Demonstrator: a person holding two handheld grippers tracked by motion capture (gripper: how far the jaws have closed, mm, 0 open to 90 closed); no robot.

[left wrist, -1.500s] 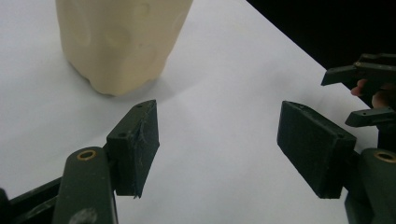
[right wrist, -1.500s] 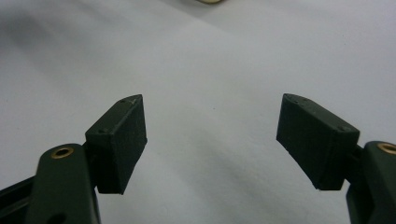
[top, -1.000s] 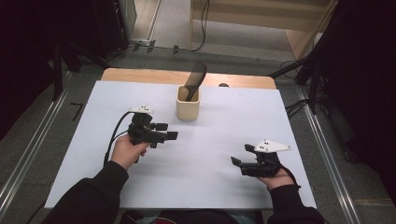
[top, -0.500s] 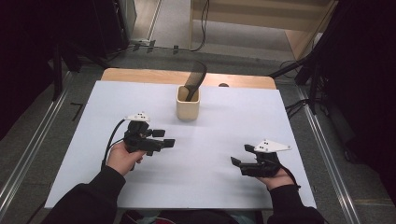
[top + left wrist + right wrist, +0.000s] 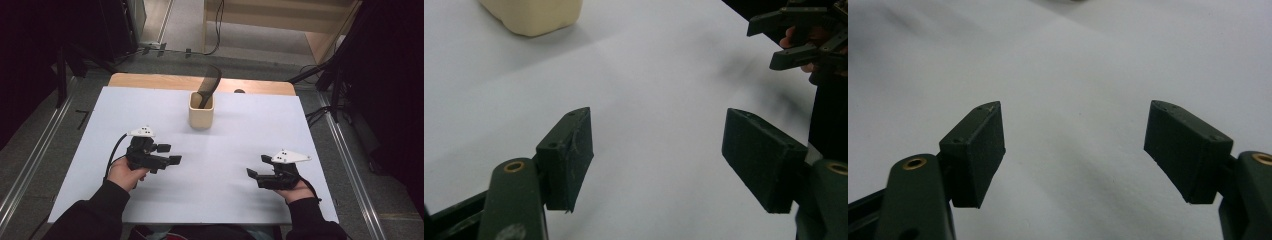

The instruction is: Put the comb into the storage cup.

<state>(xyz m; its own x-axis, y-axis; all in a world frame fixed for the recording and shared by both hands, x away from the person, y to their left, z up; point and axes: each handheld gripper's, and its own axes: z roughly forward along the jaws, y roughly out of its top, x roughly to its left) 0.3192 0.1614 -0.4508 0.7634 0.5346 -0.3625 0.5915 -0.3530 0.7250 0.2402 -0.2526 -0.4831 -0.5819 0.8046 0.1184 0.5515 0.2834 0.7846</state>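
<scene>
A cream square cup (image 5: pixel 201 110) stands at the back middle of the white table top (image 5: pixel 240 130), with a black spatula (image 5: pixel 208 85) leaning out of it. My left gripper (image 5: pixel 170 154) is held low over the table's left front, open, with nothing between its jaws; it points right. In the left gripper view my left gripper (image 5: pixel 656 150) faces bare table, the cup (image 5: pixel 534 15) at top left and the right gripper (image 5: pixel 796 42) at top right. My right gripper (image 5: pixel 256 175) rests at the front right, open and empty, pointing left. The right gripper view has my right gripper (image 5: pixel 1075 145) over bare white surface.
The white top lies on a wooden table whose far edge (image 5: pixel 150 80) shows behind it. Metal rails (image 5: pixel 345 150) run along both sides on the floor. Cables (image 5: pixel 217 25) lie on the floor beyond the table.
My left gripper has drawn back from near the cup toward the front left of the table, staying open. The right gripper has not moved.
</scene>
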